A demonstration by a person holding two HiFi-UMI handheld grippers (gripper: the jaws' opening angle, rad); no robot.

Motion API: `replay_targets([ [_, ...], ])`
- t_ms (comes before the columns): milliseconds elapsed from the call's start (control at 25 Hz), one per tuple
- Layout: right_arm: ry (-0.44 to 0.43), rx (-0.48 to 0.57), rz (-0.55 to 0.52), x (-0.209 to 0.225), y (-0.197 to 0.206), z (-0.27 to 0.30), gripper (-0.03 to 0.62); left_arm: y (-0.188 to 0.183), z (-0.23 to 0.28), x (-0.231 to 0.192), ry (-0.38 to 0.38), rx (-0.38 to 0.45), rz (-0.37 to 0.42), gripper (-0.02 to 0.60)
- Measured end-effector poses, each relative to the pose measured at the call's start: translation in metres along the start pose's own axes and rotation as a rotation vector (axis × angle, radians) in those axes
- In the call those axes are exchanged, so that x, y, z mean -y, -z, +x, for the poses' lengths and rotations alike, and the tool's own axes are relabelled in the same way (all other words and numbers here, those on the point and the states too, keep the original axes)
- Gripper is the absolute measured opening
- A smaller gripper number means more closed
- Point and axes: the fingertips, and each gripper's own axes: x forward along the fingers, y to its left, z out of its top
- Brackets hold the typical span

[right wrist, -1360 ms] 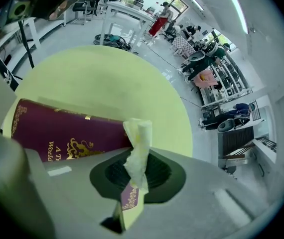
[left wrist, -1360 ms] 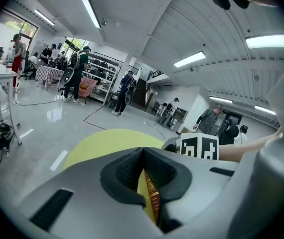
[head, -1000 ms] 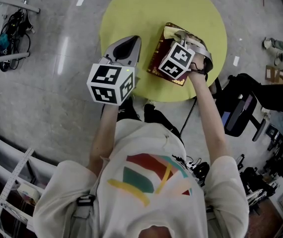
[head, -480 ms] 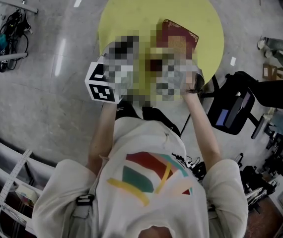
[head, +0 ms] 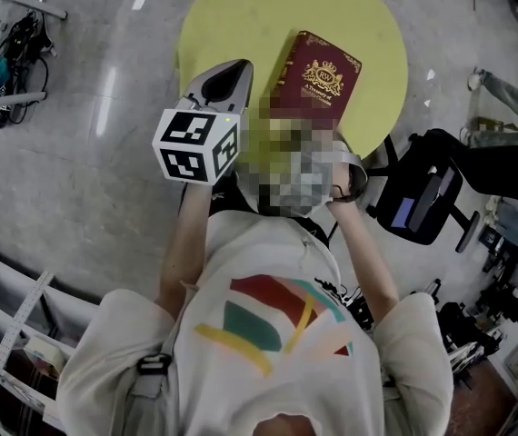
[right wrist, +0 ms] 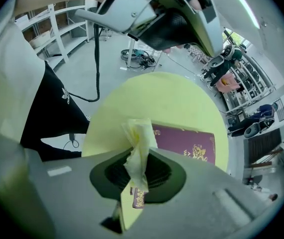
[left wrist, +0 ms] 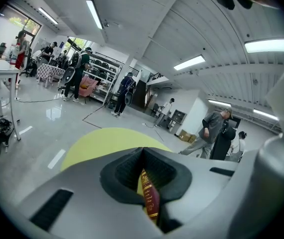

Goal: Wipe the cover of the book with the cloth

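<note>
The book (head: 315, 73) lies flat on the round yellow table (head: 241, 16), on the right half, cover up with the gold crest showing. Its long axis runs away from the person and leans a little to the right, spine along the left edge. Its near end can't be made out in the head view.

The cloth (right wrist: 138, 146), pale yellow and bunched, sticks up from the right gripper (right wrist: 139, 176), whose tongs are pinched on it. From that gripper's view the cloth is short of the book, not touching the cover. The left gripper (head: 230, 73) hangs just beside the book's spine edge, tongs pressed together with nothing in them.

A black office chair (head: 423, 198) stands off the table's right side, and a tangle of cables (head: 9, 62) lies on the floor well to the left. Several people (left wrist: 79, 76) stand far across the room.

A second ago the right gripper and cloth sat on the cover. Now they are drawn back toward the person and the crest is uncovered. The left gripper has barely shifted.
</note>
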Motion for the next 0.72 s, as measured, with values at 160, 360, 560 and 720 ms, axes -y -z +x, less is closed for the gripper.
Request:
replay_targets([
  [160, -0.012, 0.005, 0.018, -0.008, -0.002, -0.002, 0.029, 0.0, -0.001, 0.002, 0.006, 0.001, 0.001, 0.015],
  [360, -0.022, 0.007, 0.028, -0.015, -0.004, -0.003, 0.029, 0.0, -0.004, 0.0, 0.007, 0.005, -0.003, 0.015],
  [560, -0.044, 0.066, 0.072, -0.005, -0.011, -0.01, 0.029, 0.001, -0.008, -0.004, 0.0, 0.012, -0.013, 0.015],
  [720, -0.004, 0.154, 0.111, 0.044, -0.024, -0.016, 0.029, 0.002, -0.015, -0.011, -0.017, 0.019, -0.023, 0.015],
])
